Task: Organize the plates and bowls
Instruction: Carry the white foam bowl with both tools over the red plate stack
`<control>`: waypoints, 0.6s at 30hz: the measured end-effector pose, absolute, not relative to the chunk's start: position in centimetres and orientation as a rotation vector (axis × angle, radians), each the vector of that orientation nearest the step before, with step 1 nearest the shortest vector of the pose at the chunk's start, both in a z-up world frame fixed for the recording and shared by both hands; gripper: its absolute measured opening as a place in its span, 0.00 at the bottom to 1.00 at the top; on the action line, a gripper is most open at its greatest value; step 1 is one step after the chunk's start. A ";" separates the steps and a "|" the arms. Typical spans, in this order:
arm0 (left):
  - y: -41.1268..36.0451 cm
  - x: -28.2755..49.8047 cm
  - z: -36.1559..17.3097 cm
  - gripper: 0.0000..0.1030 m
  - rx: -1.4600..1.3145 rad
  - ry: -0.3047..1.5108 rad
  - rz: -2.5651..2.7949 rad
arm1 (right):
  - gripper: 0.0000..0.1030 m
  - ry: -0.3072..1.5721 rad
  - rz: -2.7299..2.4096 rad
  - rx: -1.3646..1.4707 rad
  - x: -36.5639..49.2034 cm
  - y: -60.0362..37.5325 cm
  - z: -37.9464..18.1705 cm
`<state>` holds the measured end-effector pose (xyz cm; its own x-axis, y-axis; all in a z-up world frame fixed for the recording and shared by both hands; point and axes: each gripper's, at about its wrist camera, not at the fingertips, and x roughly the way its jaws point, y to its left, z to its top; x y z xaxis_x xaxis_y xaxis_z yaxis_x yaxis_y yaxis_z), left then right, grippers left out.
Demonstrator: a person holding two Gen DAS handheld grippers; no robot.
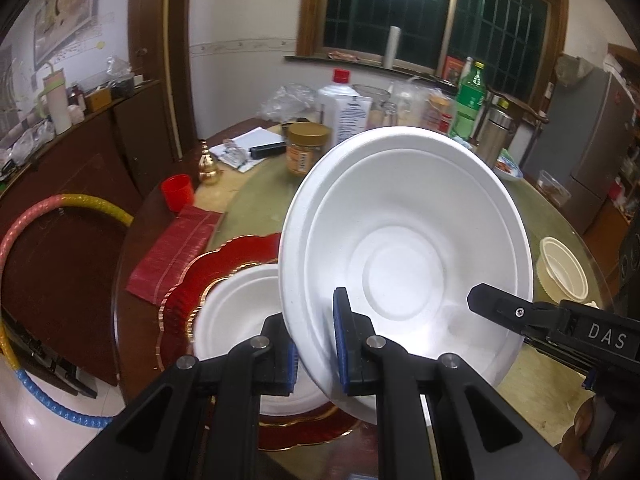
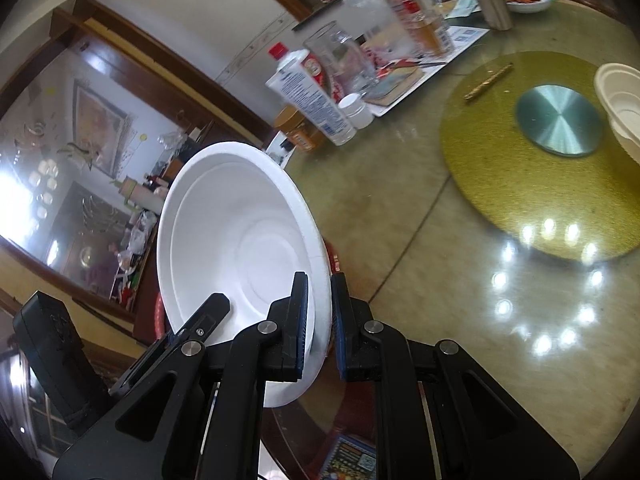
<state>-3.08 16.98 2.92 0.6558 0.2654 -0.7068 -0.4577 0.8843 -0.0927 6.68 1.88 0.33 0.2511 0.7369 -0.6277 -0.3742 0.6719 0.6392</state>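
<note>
Cluttered with bottles, jars and papers at its far side, the round glass-topped surface [image 2: 420,216] sits under a dark barred window [image 1: 436,12], with a green-gold turntable [image 2: 532,184] at its centre. A white bowl [image 1: 404,256] is held tilted in the air above the near edge, its inside facing both cameras. The left gripper [image 1: 316,344] has its jaws pinching the bowl's lower-left rim, one blue pad inside and one outside. The right gripper [image 2: 320,320] straddles the rim on the opposite side with a blue pad on each face, its jaws close about the wall; whether both pads press it I cannot tell. In the left view the right gripper's black finger reaches in over the bowl from the right. Below the held bowl, a second white bowl [image 1: 236,316] rests in a red plate [image 1: 188,292] with a gold scalloped edge, beside a red cloth [image 1: 172,252] and a red cup [image 1: 177,191]. A cream bowl [image 1: 562,274] stands well apart on the turntable's far side.
</note>
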 end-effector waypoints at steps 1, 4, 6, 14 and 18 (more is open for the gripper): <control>17.1 -3.2 2.9 0.13 -0.276 0.750 0.421 | 0.11 1.075 0.787 0.392 6.7 2.3 0.3; 17.8 -3.5 2.9 0.13 -0.276 0.751 0.442 | 0.11 1.084 0.802 0.376 6.6 3.4 0.3; 18.1 -3.7 2.8 0.13 -0.276 0.750 0.456 | 0.11 1.090 0.813 0.363 6.5 4.2 0.3; 19.5 -4.8 2.2 0.13 -0.277 0.758 0.504 | 0.11 1.118 0.838 0.317 6.0 6.3 -0.1; 20.4 -5.1 1.6 0.14 -0.302 0.782 0.506 | 0.11 1.138 0.838 0.288 5.8 7.2 -0.4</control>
<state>-5.11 20.44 1.55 0.5994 0.3197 -0.7338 -0.5381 0.8397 -0.0737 5.81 7.21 -0.42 0.1628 0.7138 -0.6812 -0.4389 0.6707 0.5979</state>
